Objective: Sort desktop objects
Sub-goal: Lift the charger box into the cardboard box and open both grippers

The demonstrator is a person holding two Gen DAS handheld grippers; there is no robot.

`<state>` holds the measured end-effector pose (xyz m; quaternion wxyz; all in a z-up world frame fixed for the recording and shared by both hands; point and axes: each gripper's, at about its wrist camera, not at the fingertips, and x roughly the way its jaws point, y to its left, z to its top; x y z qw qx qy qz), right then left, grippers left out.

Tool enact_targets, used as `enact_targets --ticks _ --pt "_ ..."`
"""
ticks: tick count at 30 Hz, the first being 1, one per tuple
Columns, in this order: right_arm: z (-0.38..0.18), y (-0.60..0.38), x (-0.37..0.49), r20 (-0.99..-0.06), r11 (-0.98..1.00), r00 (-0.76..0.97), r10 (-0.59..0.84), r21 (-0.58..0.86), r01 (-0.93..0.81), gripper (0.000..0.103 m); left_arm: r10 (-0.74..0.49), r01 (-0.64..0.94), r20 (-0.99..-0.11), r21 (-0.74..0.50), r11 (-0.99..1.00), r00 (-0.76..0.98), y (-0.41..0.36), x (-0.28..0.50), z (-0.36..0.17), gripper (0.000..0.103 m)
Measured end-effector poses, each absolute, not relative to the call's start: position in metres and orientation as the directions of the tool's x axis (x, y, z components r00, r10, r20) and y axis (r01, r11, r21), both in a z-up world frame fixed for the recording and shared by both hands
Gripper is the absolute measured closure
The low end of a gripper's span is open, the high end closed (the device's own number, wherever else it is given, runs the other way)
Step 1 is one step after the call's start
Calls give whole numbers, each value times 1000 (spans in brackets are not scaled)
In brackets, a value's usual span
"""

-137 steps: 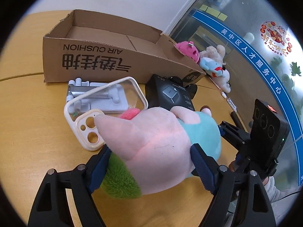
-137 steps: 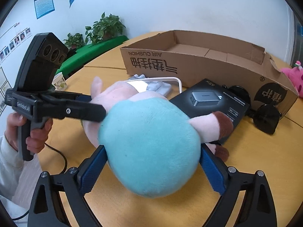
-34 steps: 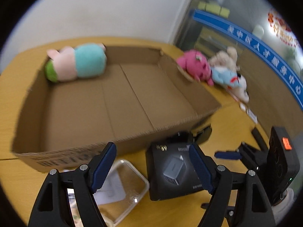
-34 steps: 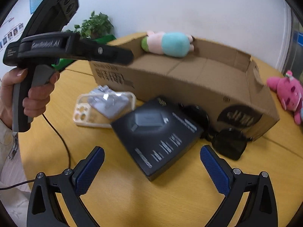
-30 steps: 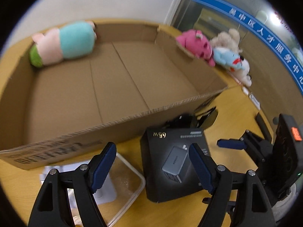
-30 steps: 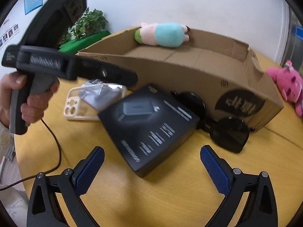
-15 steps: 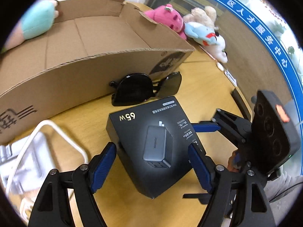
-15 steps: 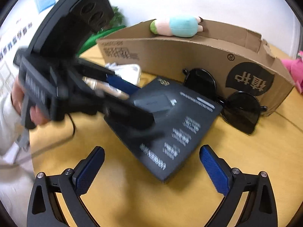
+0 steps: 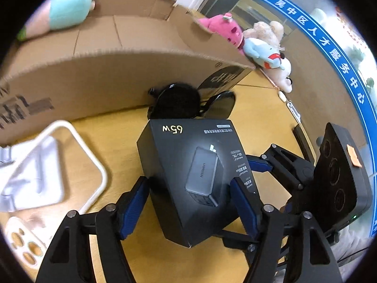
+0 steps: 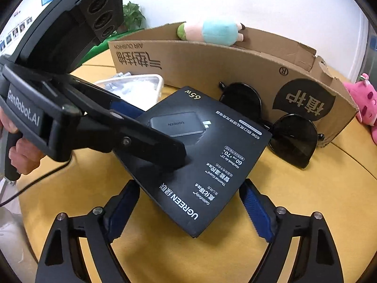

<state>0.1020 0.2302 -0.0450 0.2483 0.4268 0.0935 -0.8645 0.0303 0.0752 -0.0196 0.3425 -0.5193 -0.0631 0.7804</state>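
A black charger box (image 9: 188, 165) lies flat on the wooden table (image 9: 254, 108), in front of the cardboard box (image 9: 117, 70). My left gripper (image 9: 189, 195) straddles its near end; the jaws are closing, with the blue pads close beside its two sides. My right gripper (image 10: 188, 195) comes from the other side. Its jaws are closing around the near corner of the charger box (image 10: 212, 155), pads close to the edges. The left gripper's fingers (image 10: 153, 141) reach across that box in the right wrist view. A pink and teal plush (image 10: 219, 31) lies inside the cardboard box (image 10: 212, 66).
Black sunglasses (image 10: 292, 139) lie between the charger box and the cardboard wall. A white phone case (image 9: 101, 169) with a silver stand (image 9: 35, 184) under it sits to the left. Plush toys (image 9: 264, 47) rest beyond the cardboard box's right end. A hand (image 10: 21, 151) holds the left gripper.
The plush, earlier held by both grippers, now lies in the cardboard box. Both grippers have come down over the charger box and their jaws have narrowed around it.
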Motion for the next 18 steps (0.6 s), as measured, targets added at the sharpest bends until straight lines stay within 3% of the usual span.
enact_targets --ticks 8,18 --pt "26 218 100 -684 -847 -644 -342 -73 527 18 607 -529 -683 -366 -766 -406 65 25 66 32" --pt "139 203 18 -565 -806 -741 -364 -207 554 18 590 -552 -565 -263 -792 -577 52 -46 171 32"
